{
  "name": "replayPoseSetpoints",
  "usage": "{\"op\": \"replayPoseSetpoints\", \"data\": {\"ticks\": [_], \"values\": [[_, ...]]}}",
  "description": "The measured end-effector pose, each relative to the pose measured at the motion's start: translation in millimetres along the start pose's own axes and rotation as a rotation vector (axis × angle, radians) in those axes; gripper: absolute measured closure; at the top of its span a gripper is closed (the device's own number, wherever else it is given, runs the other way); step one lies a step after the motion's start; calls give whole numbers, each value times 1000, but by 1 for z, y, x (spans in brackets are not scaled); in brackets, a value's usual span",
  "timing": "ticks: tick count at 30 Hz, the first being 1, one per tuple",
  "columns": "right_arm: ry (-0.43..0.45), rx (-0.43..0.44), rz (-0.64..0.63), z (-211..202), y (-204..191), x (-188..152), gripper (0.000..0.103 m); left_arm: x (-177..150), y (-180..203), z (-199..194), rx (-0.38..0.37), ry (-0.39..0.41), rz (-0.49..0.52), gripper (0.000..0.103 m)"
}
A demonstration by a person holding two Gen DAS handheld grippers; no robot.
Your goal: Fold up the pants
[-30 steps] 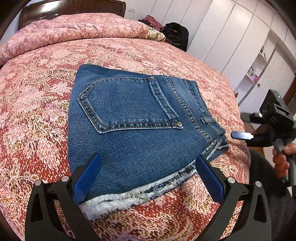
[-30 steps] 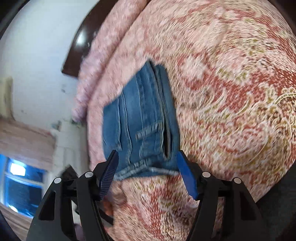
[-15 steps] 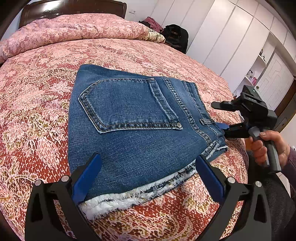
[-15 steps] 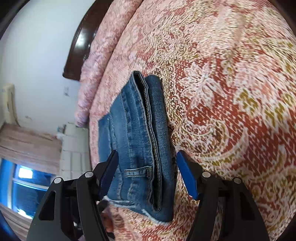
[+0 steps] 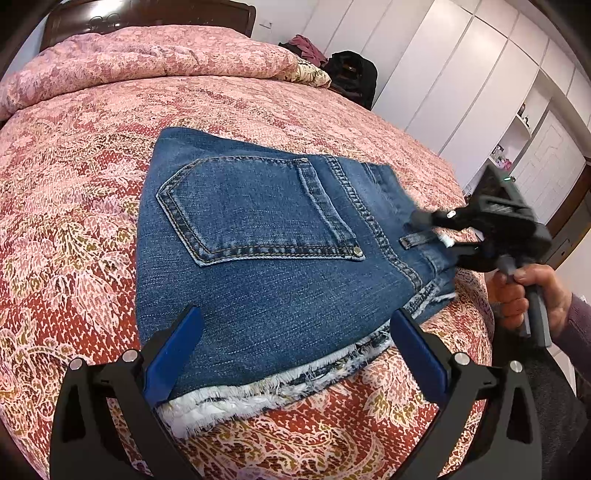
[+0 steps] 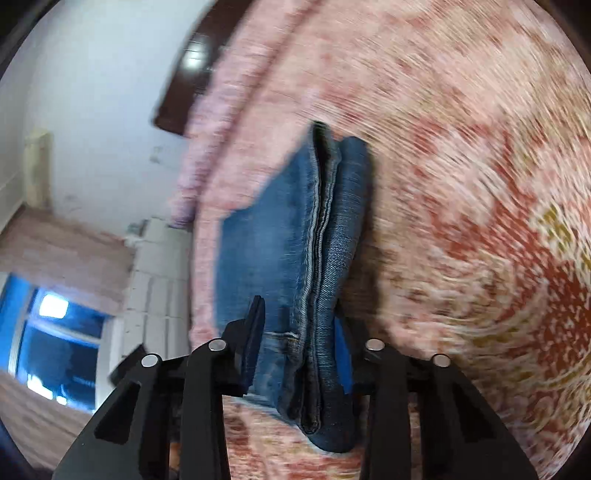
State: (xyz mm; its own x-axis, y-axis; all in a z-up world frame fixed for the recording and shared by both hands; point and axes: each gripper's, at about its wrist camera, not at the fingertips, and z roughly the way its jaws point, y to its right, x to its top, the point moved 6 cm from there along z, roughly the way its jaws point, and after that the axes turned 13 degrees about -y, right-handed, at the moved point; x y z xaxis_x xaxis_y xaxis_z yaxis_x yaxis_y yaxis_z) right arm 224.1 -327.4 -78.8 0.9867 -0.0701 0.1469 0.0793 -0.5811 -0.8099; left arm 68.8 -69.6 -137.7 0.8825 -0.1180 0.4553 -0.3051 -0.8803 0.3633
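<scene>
We are holding our right gripper [image 6: 299, 341] at the waistband end of the folded jeans [image 5: 266, 251], and its jaws have just been closing, so the stacked denim layers are now sitting pinched between the two pads at the belt-loop edge. In the left wrist view our right hand [image 5: 528, 295] is wrapping the handle at the right of the bed, with the gripper's front reaching over the jeans' right edge. Our left gripper [image 5: 291, 354] is hovering with its blue fingers [image 5: 173, 354] spread wide on either side of the frayed hem, not pressing the cloth. The jeans are lying folded, back pocket [image 5: 255, 210] up, in the middle of the pink and red patterned bedspread [image 5: 74, 221]. Beyond them a pink quilt [image 5: 147, 55] is lying bunched against the dark headboard [image 5: 147, 14], and white wardrobes [image 5: 461, 74] are lining the right wall.
</scene>
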Motion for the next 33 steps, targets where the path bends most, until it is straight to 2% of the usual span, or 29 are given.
{"op": "replayPoseSetpoints", "data": {"ticks": [1, 3, 4, 6, 8, 10, 15, 17, 19, 23, 24, 26, 28, 31, 33], "values": [[-5, -27, 3, -1, 6, -1, 82, 0, 0, 0, -1, 0, 0, 2], [-55, -112, 25, 9, 26, -3, 82, 0, 1, 1, -1, -1, 7, 2], [-33, -83, 21, 11, 28, -3, 82, 1, 1, 0, 3, -3, 9, 2], [-20, -94, -1, 12, 25, -4, 82, 2, 1, -2, -1, -8, 2, 2], [-10, -84, -1, 12, 28, -6, 82, 6, -1, -8, -36, -22, -31, 2], [2, -59, -7, 6, 33, -14, 82, 15, -13, -22, -124, -6, -106, 2], [16, -31, -4, 9, 33, -14, 82, 39, -86, -48, -365, 104, -419, 2], [18, -28, -4, 5, 36, -16, 82, 43, -109, -37, -432, 74, -511, 2], [19, -26, -4, 1, 41, -15, 82, 45, -122, -23, -476, 34, -559, 2], [22, -22, -1, -5, 46, -24, 82, 56, -116, -6, -479, -34, -515, 2], [22, -21, 0, -7, 48, -25, 82, 58, -114, 2, -463, -76, -502, 2], [23, -19, 1, -8, 49, -25, 82, 62, -109, 9, -445, -104, -483, 2], [24, -19, 2, -8, 48, -24, 82, 67, -103, 14, -454, -126, -458, 2], [25, -15, 5, -8, 48, -23, 82, 72, -83, 22, -512, -174, -394, 2], [25, -13, 7, -7, 49, -22, 82, 73, -76, 29, -478, -214, -347, 3]]}}
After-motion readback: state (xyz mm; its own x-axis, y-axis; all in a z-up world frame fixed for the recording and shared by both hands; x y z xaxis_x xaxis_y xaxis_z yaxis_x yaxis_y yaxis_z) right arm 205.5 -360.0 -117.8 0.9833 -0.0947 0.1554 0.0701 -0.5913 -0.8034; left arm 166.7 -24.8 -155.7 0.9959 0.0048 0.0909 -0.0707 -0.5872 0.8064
